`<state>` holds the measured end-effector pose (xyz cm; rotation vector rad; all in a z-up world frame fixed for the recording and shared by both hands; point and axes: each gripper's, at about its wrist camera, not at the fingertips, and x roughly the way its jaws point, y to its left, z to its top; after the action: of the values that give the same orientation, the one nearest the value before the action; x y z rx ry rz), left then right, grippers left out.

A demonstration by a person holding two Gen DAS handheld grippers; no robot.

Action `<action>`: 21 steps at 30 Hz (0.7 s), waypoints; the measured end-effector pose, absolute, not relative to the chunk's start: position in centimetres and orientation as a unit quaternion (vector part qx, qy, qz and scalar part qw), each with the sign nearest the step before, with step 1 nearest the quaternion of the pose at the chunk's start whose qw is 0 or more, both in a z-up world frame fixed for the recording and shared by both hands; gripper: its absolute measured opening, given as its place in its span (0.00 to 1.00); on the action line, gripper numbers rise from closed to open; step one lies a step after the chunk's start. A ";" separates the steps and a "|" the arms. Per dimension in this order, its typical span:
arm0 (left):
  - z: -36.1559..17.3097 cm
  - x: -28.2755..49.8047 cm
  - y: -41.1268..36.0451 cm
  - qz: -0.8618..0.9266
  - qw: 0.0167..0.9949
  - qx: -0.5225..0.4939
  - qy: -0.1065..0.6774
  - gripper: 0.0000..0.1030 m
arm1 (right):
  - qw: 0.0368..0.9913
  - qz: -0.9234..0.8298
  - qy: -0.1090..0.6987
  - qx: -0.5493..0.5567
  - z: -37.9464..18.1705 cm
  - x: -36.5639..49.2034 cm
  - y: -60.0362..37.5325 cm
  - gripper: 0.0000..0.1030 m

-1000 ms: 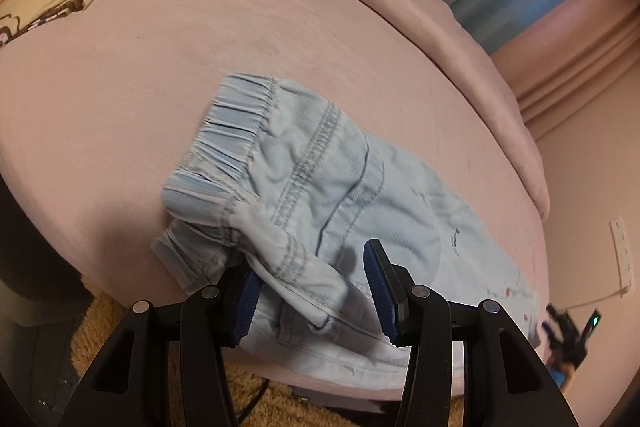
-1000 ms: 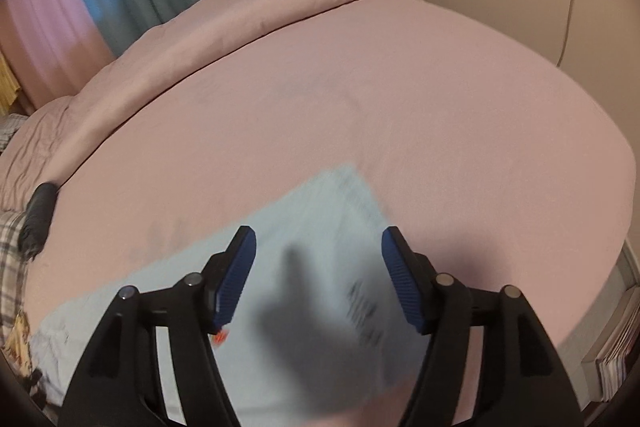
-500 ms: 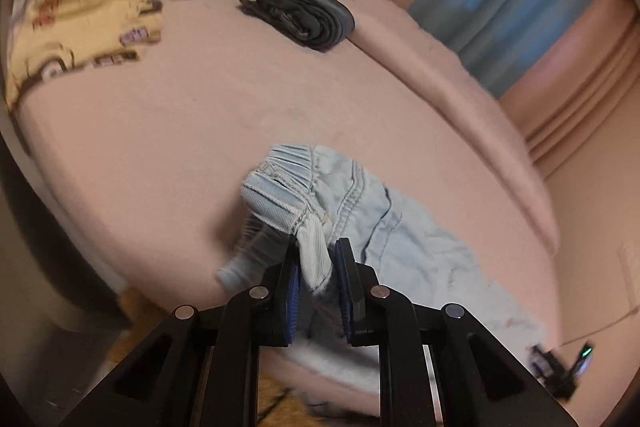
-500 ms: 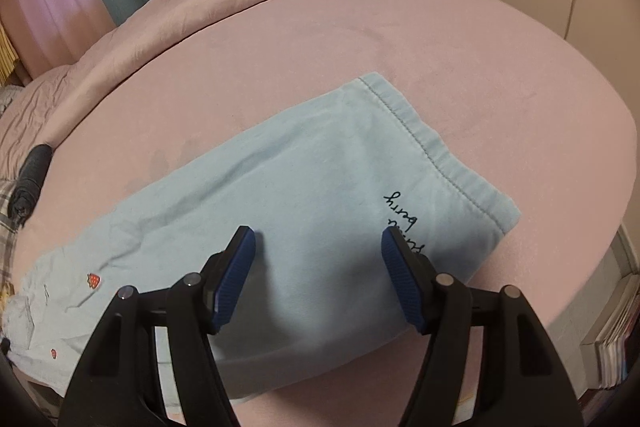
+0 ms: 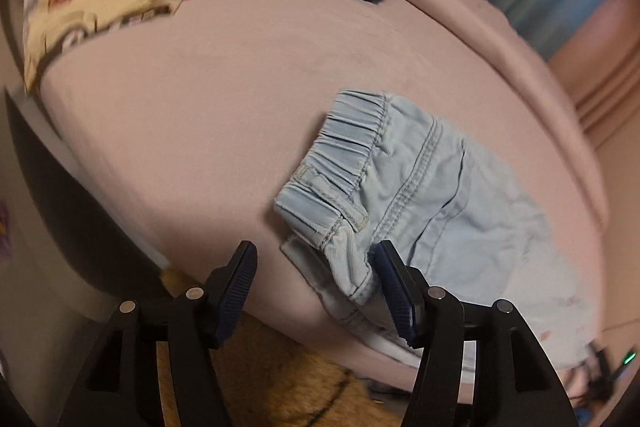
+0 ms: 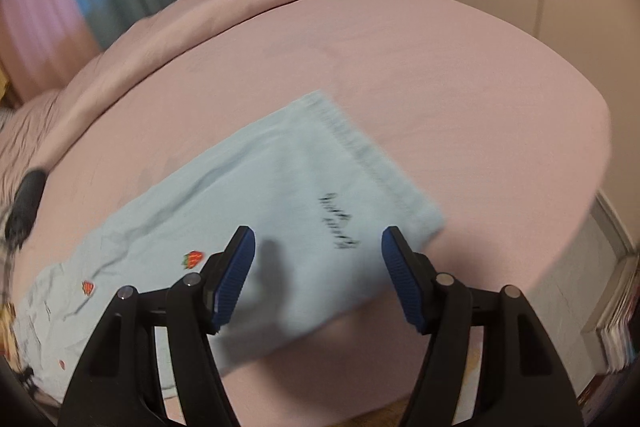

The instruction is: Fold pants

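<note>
Pants point(image 5: 432, 195) lying on pink bed point(image 5: 200, 115). L gripper point(image 5: 316, 291) gaping wide by waistband, holding nothing. R gripper point(image 6: 318, 271) also spread apart, hovering over leg hem.

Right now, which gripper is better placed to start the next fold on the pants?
Right, probably. The right gripper is open over the flat leg hem. The left gripper is open too, but beside the bunched waistband at the bed edge.

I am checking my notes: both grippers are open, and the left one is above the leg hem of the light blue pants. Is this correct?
Not quite. The left gripper is open at the elastic waistband of the pants, as the left wrist view shows. The open right gripper is near the leg hem.
</note>
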<state>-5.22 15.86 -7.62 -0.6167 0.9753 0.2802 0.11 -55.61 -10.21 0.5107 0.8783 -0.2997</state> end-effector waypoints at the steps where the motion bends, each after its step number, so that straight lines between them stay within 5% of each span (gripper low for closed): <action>1: -7.4 -5.3 16.0 0.129 0.828 -0.298 0.457 0.59 | 0.861 -0.148 0.416 0.252 -10.2 -0.4 -56.0 0.64; 8: -3.8 -5.0 14.1 0.148 0.863 -0.245 0.416 0.59 | 0.843 -0.160 0.400 0.321 -11.4 -2.3 -58.7 0.62; 10: -3.1 -4.6 13.4 0.134 0.871 -0.240 0.407 0.59 | 0.852 -0.133 0.395 0.318 -11.6 -1.6 -58.2 0.39; 11: -2.8 -4.2 12.7 0.119 0.876 -0.236 0.403 0.59 | 0.857 -0.134 0.393 0.304 -11.5 -1.1 -57.8 0.13; 12: -2.6 -4.1 12.1 0.107 0.879 -0.234 0.402 0.59 | 0.859 -0.143 0.394 0.292 -11.3 -0.8 -57.6 0.06; 21: -3.7 -0.5 4.8 -0.017 0.880 -0.188 0.435 0.59 | 0.883 -0.138 0.352 0.278 -7.6 1.5 -58.0 0.06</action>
<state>-0.46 4.81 -3.74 -0.3926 0.9066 -0.0356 1.54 -58.03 -7.56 0.5794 0.7333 -0.2879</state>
